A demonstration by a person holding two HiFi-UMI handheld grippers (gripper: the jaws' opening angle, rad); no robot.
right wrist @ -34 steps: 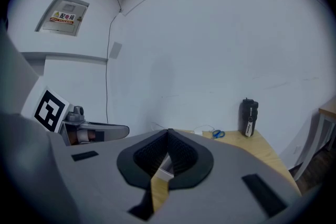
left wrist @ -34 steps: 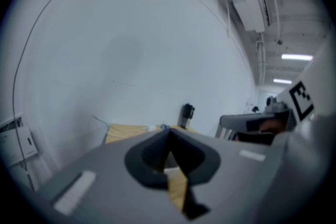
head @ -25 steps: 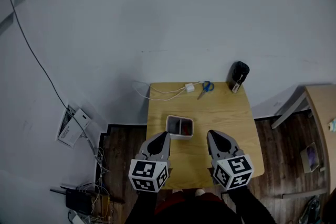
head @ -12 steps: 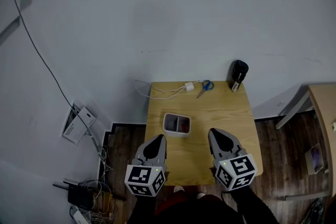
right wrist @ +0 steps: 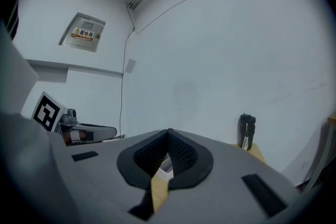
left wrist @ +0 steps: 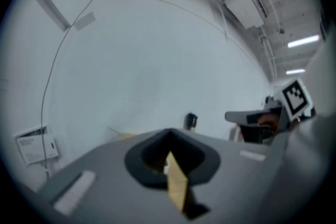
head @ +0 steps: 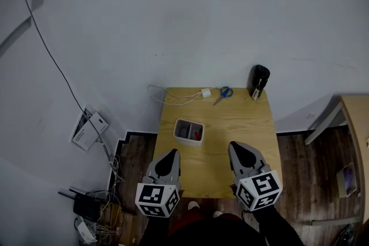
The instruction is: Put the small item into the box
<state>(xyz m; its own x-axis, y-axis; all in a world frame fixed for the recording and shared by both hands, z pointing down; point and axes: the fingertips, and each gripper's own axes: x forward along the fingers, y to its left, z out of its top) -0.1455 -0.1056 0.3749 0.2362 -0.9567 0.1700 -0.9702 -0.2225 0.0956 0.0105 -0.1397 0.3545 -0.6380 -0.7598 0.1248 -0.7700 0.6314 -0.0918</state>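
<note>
Your left gripper [head: 172,154] and right gripper [head: 234,148]: grey, black-and-white checker cubes. Table [head: 242,124] light wood, box [head: 176,129] white, item [head: 196,135] red, scissors [head: 223,92] blue-handled, bottle [head: 259,80] black, floor [head: 135,158] dark wood.

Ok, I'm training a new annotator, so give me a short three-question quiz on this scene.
1. True or false: a red item lies inside the box.
2. Where does the black bottle stand? A: at the table's far right corner. B: inside the box. C: at the table's near left corner.
3. Fill in: the jaws of the left gripper and the right gripper are both ___, holding nothing.
Key: 1 true; 2 A; 3 shut.
</note>
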